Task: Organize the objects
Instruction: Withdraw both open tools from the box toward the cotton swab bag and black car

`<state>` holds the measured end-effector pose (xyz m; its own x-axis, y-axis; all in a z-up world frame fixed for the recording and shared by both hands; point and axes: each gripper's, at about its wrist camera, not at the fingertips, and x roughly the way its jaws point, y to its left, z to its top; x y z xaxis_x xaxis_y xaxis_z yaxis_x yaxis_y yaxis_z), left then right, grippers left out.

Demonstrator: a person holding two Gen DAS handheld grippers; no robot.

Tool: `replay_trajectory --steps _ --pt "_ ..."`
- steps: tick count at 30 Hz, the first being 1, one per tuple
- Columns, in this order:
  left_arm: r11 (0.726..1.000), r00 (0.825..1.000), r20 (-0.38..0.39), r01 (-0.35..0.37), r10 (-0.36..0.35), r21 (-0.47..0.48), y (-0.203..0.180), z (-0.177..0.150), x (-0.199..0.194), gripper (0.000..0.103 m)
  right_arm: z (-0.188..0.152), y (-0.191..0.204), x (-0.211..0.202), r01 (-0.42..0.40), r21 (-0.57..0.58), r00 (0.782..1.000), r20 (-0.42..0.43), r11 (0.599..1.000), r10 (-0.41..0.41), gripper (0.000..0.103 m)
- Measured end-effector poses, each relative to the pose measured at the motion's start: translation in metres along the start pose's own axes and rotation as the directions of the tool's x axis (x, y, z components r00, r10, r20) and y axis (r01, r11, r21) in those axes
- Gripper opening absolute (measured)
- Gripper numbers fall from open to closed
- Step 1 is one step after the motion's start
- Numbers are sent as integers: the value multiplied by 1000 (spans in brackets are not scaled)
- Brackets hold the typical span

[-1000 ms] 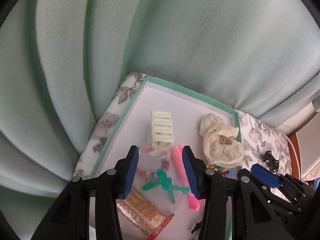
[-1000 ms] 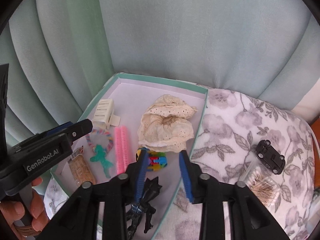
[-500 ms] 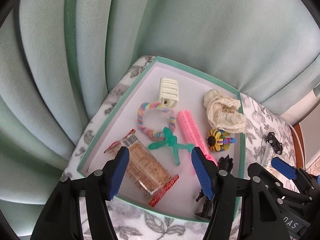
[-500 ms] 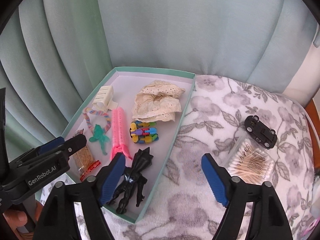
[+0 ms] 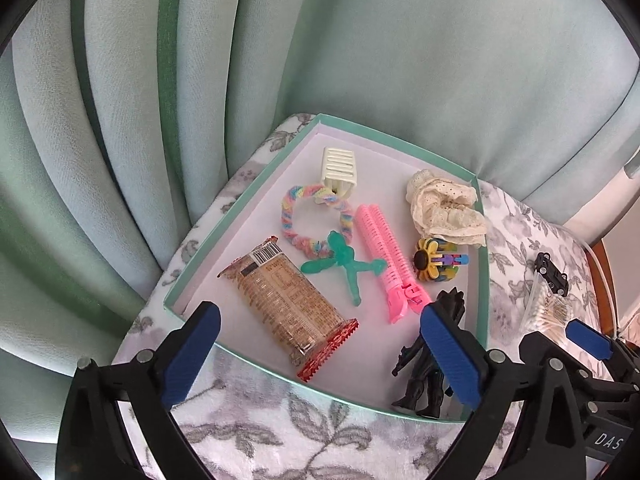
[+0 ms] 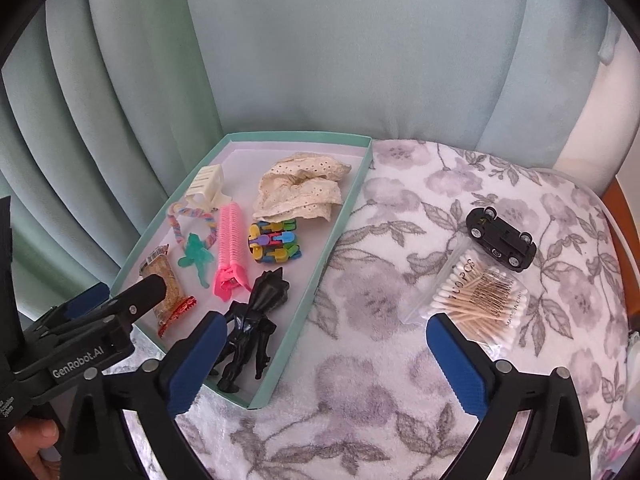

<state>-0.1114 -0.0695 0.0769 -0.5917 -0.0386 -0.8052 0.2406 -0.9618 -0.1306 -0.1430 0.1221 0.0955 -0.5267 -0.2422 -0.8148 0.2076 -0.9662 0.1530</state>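
Both grippers, left (image 5: 316, 354) and right (image 6: 326, 360), gape apart, empty, at lower frame; the tray (image 6: 340, 216) (centre-left) holds trinkets, toy car (image 6: 501, 243) at right.

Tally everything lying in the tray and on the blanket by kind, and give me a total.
Hair accessories: 4 (cream claw clip, rainbow scrunchie, pink roller clip, lace scrunchie)
Toys: 4 (green figure, colourful fidget, black figure, black car)
Snack packets: 1
Cotton swab packs: 1
Total: 10
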Motion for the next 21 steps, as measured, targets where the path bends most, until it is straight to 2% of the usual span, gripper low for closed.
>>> replay_trajectory --steps 5,12,21 --pt "1000 1000 9 2 -2 19 -10 -3 -4 100 -7 -18 -7 4 34 1000 6 999 -4 102" --pt "997 999 17 47 -49 62 -39 -4 -12 100 -11 -47 -20 13 71 1000 25 997 -15 102" --pt "988 994 24 102 -105 112 -84 -7 -19 100 -15 -102 -34 72 123 997 33 990 -77 102"
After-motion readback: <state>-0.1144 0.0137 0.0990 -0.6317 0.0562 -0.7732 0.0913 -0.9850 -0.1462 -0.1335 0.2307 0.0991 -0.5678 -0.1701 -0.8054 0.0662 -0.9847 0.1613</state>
